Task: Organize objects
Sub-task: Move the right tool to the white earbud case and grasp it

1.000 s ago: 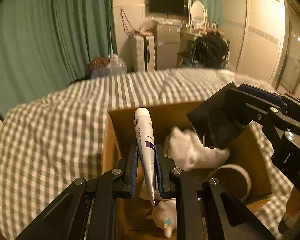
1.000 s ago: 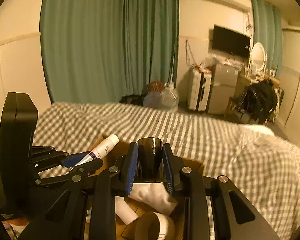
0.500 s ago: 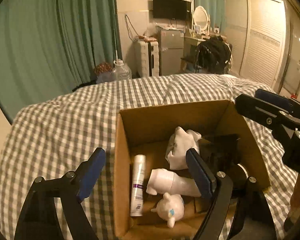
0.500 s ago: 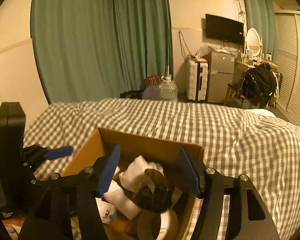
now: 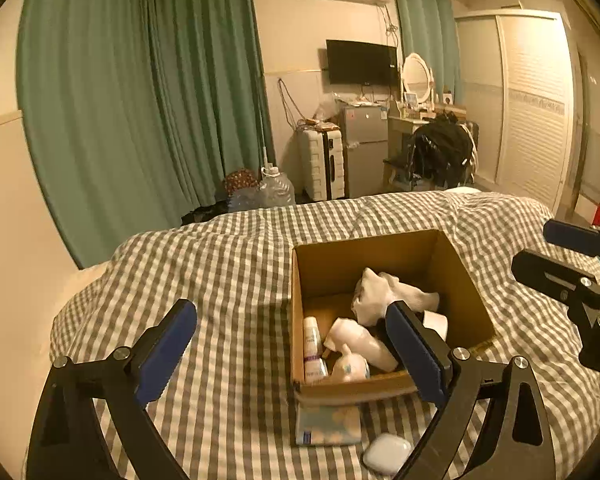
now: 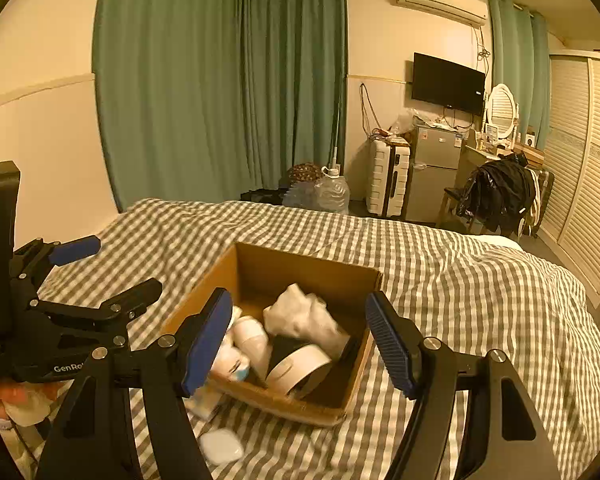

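A cardboard box sits on the checked bed. Inside lie a white tube, a white bottle, a small white toy, crumpled white cloth, and a white roll with a dark object. My left gripper is open and empty, raised in front of the box. My right gripper is open and empty, also pulled back above the box. A tissue pack and a white case lie on the bed before the box.
The checked bedspread stretches around the box. Green curtains, a water jug, a suitcase, a small fridge and a chair with black clothes stand beyond the bed.
Both grippers opened: the left let the white tube drop into the box, the right let go of the dark object. Both then pulled back and up from the box.
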Action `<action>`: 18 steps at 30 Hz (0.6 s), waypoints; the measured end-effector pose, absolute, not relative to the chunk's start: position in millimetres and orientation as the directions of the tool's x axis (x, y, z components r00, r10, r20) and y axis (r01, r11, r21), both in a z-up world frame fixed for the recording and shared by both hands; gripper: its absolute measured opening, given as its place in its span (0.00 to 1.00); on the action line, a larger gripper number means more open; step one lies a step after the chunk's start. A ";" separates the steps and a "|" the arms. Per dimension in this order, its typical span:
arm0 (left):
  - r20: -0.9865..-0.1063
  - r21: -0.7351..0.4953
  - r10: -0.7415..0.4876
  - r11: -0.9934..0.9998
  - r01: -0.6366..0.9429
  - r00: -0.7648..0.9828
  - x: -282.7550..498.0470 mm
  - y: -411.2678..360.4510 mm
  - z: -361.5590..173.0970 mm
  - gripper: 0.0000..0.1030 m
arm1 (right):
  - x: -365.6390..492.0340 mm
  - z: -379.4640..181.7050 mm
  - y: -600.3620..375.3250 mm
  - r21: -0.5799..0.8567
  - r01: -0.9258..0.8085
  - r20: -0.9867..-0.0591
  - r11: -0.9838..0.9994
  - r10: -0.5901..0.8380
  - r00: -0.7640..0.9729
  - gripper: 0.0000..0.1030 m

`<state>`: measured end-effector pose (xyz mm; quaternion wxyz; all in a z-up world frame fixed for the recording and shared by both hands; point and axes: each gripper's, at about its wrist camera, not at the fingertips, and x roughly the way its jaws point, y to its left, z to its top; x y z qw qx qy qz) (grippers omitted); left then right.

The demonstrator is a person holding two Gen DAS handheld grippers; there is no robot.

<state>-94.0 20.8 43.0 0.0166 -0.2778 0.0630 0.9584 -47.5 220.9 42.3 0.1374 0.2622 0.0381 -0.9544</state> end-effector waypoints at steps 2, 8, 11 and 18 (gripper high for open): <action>-0.539 0.105 -0.002 -0.992 -0.065 -0.842 -81.9 17.9 41.1 0.96 | -34.9 44.6 219.3 0.000 0.289 -0.513 -0.957 -0.249 -0.822 0.67; -0.594 0.080 -0.019 -0.996 -0.035 -0.804 -54.5 3.7 13.5 0.97 | -2.0 27.2 208.9 0.001 0.314 -0.542 -0.949 -0.264 -0.798 0.67; -0.648 0.080 -0.031 -0.996 -0.028 -0.761 -49.8 -1.5 -12.8 0.97 | 2.9 5.5 202.2 0.015 0.323 -0.579 -0.946 -0.271 -0.769 0.67; -0.765 0.134 -0.086 -0.991 -0.027 -0.639 -60.3 -2.9 -79.3 0.97 | -9.6 -71.3 185.4 0.045 0.335 -0.696 -0.941 -0.269 -0.665 0.67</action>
